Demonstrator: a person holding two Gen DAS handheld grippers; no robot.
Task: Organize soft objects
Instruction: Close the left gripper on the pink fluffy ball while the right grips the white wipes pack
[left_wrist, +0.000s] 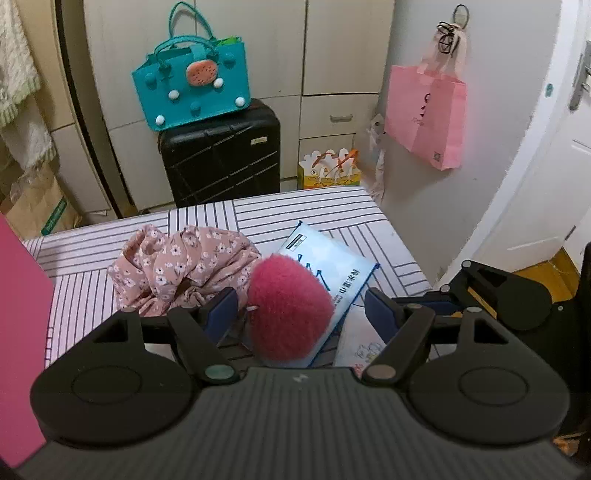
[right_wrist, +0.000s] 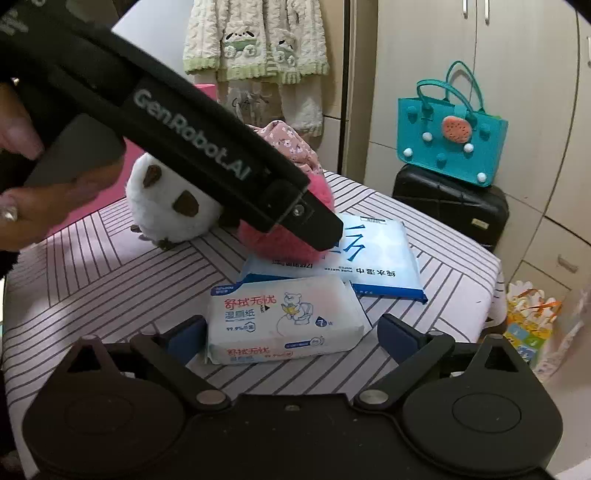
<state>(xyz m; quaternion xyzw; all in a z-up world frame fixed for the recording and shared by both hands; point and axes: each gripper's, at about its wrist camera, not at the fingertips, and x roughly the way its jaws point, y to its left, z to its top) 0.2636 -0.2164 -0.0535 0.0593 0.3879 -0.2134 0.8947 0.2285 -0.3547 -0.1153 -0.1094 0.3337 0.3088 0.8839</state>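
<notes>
A fuzzy pink plush (left_wrist: 290, 310) lies on the striped bed, partly on a blue wet-wipe pack (left_wrist: 332, 260). My left gripper (left_wrist: 301, 308) is open, its fingers either side of the plush. A pink floral cloth (left_wrist: 177, 266) is bunched behind it. In the right wrist view, my right gripper (right_wrist: 291, 336) is open around a small white wipe pack (right_wrist: 284, 319), not closed on it. The blue pack (right_wrist: 373, 258), the pink plush (right_wrist: 280, 243) and a white plush (right_wrist: 166, 206) lie beyond, partly hidden by the left gripper body.
A black suitcase (left_wrist: 221, 155) with a teal felt bag (left_wrist: 192, 85) stands beyond the bed's (left_wrist: 314, 206) far edge. A pink paper bag (left_wrist: 424, 118) hangs on the wall. A gift bag (left_wrist: 328, 170) sits on the floor. A pink box (left_wrist: 18, 332) is at left.
</notes>
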